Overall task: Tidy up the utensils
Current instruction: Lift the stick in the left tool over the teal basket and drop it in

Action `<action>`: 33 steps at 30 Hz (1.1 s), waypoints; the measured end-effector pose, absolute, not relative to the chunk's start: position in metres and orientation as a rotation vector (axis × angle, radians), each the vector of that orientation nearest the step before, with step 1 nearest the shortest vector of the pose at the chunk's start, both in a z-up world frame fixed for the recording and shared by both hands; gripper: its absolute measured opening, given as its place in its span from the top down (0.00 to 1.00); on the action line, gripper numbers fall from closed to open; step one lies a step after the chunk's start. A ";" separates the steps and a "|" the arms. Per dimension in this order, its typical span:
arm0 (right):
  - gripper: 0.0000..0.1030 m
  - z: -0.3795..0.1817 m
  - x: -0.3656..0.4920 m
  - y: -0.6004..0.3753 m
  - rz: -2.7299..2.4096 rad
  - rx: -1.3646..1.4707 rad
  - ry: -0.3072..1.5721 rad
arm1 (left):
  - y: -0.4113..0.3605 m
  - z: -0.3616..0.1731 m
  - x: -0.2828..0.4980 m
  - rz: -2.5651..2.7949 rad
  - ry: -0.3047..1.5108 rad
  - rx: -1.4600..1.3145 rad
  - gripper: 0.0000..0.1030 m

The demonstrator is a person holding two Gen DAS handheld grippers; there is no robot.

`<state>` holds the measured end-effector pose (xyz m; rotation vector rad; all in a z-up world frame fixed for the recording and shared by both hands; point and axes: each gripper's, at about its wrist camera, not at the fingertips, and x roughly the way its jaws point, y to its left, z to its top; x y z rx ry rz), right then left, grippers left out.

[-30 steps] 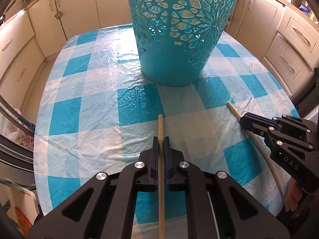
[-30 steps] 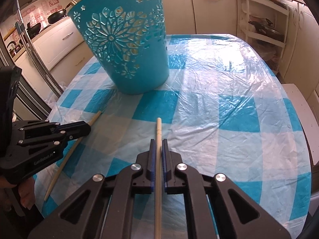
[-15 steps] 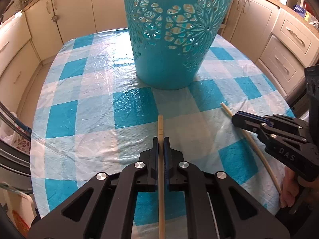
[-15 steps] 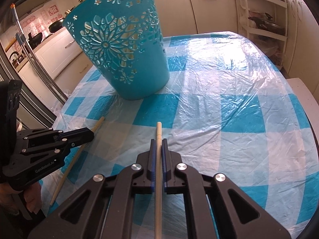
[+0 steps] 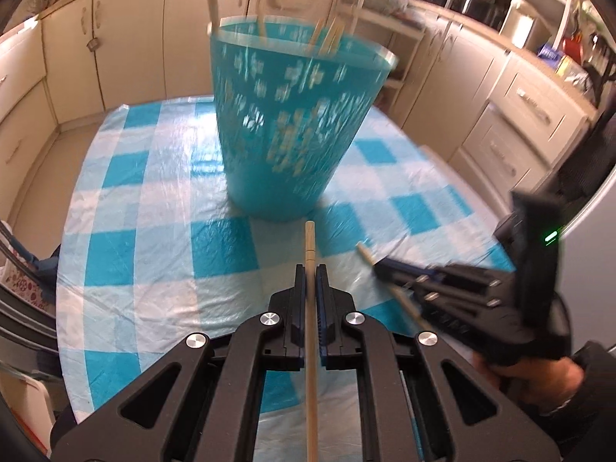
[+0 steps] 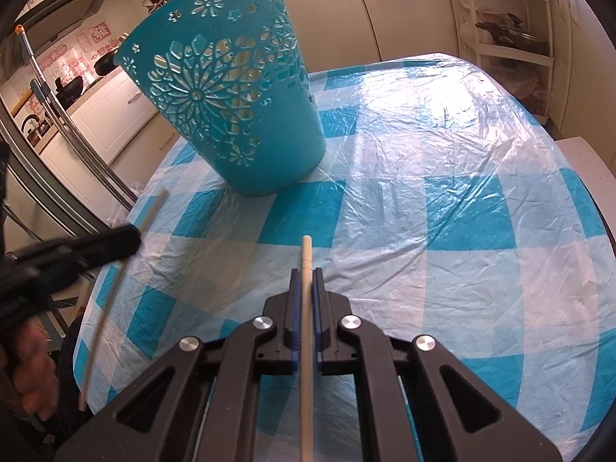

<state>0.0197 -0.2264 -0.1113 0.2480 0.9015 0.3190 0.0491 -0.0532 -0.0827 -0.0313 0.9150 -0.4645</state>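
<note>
Chopsticks, pale wooden sticks, sit clamped one (image 5: 310,254) in my left tool (image 5: 311,269), one (image 6: 306,254) in my right tool (image 6: 306,273), both short of the teal cut-out plastic basket (image 6: 231,96); next I lift them over its rim.

Left gripper (image 5: 311,269), right gripper (image 6: 307,273) clamped

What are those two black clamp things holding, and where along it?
Each hand-held gripper holds one wooden chopstick: the left grips its chopstick near the forward end, and the right grips its chopstick likewise.
</note>
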 end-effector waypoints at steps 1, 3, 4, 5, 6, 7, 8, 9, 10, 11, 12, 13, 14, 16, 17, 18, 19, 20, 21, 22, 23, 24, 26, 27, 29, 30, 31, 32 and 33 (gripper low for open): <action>0.94 -0.111 0.020 -0.227 0.319 0.248 0.902 | -0.052 -0.076 0.048 -0.475 0.900 -0.045 0.95; 0.94 -0.111 0.020 -0.228 0.320 0.251 0.902 | -0.050 -0.063 0.046 -0.491 0.871 -0.071 0.95; 0.94 -0.111 0.020 -0.229 0.321 0.252 0.902 | -0.050 -0.058 0.046 -0.496 0.862 -0.079 0.95; 0.94 -0.111 0.020 -0.230 0.322 0.253 0.901 | -0.049 -0.052 0.046 -0.500 0.852 -0.089 0.95; 0.94 -0.111 0.020 -0.230 0.322 0.255 0.901 | -0.048 -0.047 0.046 -0.505 0.843 -0.096 0.95; 0.94 -0.111 0.020 -0.230 0.322 0.256 0.901 | -0.048 -0.040 0.047 -0.511 0.830 -0.104 0.95; 0.94 -0.111 0.020 -0.231 0.322 0.257 0.900 | -0.048 -0.036 0.047 -0.513 0.822 -0.106 0.95; 0.94 -0.111 0.020 -0.231 0.322 0.257 0.900 | -0.049 -0.032 0.047 -0.515 0.814 -0.106 0.95; 0.94 -0.111 0.019 -0.231 0.323 0.257 0.900 | -0.049 -0.027 0.047 -0.518 0.804 -0.107 0.95; 0.94 -0.111 0.019 -0.231 0.323 0.258 0.900 | -0.050 -0.023 0.047 -0.521 0.796 -0.109 0.95; 0.94 -0.111 0.019 -0.231 0.324 0.258 0.900 | -0.051 -0.019 0.047 -0.524 0.789 -0.111 0.95; 0.93 -0.111 0.019 -0.232 0.325 0.259 0.900 | -0.053 -0.015 0.047 -0.527 0.780 -0.114 0.95; 0.93 -0.111 0.019 -0.232 0.326 0.259 0.900 | -0.054 -0.011 0.047 -0.530 0.770 -0.115 0.95; 0.92 -0.111 0.019 -0.232 0.327 0.258 0.899 | -0.056 -0.005 0.047 -0.532 0.751 -0.119 0.95; 0.92 -0.111 0.019 -0.231 0.327 0.258 0.899 | -0.056 -0.002 0.047 -0.535 0.740 -0.125 0.95; 0.92 -0.111 0.019 -0.231 0.328 0.259 0.899 | -0.056 0.001 0.047 -0.536 0.730 -0.132 0.95; 0.91 -0.111 0.019 -0.230 0.328 0.258 0.899 | -0.054 0.006 0.048 -0.538 0.708 -0.145 0.95; 0.91 -0.112 0.019 -0.230 0.329 0.258 0.899 | -0.052 0.010 0.050 -0.539 0.691 -0.156 0.95; 0.90 -0.111 0.019 -0.230 0.331 0.257 0.898 | -0.050 0.014 0.051 -0.538 0.675 -0.166 0.95; 0.90 -0.112 0.019 -0.229 0.332 0.256 0.898 | -0.044 0.021 0.054 -0.536 0.644 -0.189 0.95; 0.89 -0.111 0.019 -0.229 0.334 0.255 0.897 | -0.041 0.027 0.056 -0.534 0.623 -0.204 0.95; 0.89 -0.111 0.019 -0.229 0.336 0.254 0.897 | -0.037 0.034 0.059 -0.529 0.596 -0.222 0.95; 0.88 -0.111 0.019 -0.228 0.338 0.252 0.896 | -0.031 0.046 0.063 -0.519 0.550 -0.244 0.95; 0.87 -0.111 0.019 -0.227 0.339 0.251 0.896 | -0.027 0.053 0.067 -0.507 0.519 -0.257 0.95; 0.86 -0.111 0.019 -0.227 0.343 0.249 0.895 | -0.023 0.065 0.073 -0.494 0.478 -0.280 0.95; 0.85 -0.111 0.019 -0.226 0.344 0.248 0.895 | -0.021 0.071 0.077 -0.487 0.451 -0.293 0.95; 0.84 -0.111 0.019 -0.226 0.346 0.247 0.894 | -0.021 0.077 0.080 -0.479 0.429 -0.297 0.95; 0.83 -0.111 0.019 -0.225 0.349 0.245 0.894 | -0.022 0.081 0.084 -0.471 0.408 -0.300 0.95; 0.82 -0.111 0.019 -0.225 0.352 0.243 0.893 | -0.023 0.086 0.088 -0.461 0.388 -0.301 0.95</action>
